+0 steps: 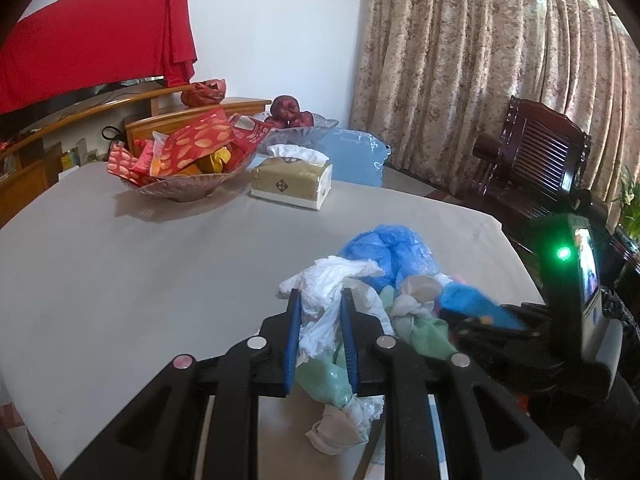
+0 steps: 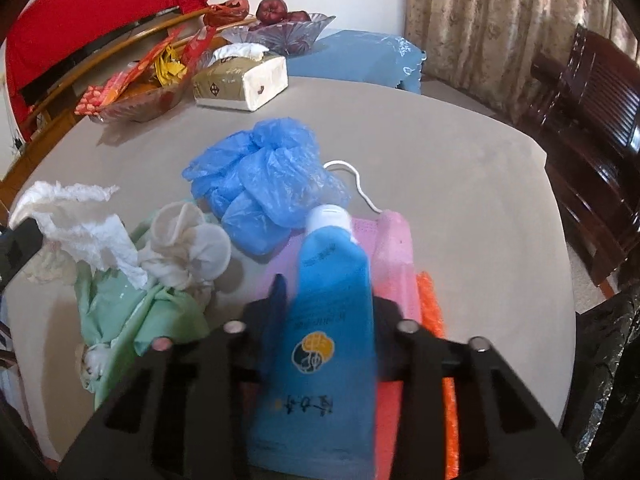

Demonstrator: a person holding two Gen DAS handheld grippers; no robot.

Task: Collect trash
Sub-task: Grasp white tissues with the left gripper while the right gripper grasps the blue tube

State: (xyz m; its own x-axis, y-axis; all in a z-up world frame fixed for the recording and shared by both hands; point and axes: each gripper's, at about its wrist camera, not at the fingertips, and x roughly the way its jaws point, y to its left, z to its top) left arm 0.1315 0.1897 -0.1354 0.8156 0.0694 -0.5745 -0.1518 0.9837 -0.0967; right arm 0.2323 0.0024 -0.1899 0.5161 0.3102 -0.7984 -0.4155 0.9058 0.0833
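Observation:
On the grey table lies a pile of trash. My left gripper is shut on crumpled white tissue, with a pale green bag bunched under it. In the right wrist view the same tissue and green bag sit at the left. My right gripper is shut on a blue tube with a white cap, held just over a pink mask and an orange net. A crumpled blue plastic bag lies beyond the tube.
At the far side of the table stand a glass bowl of red snack packets and a tissue box; behind them is a fruit bowl. A dark wooden chair stands to the right. Black plastic shows past the table's right edge.

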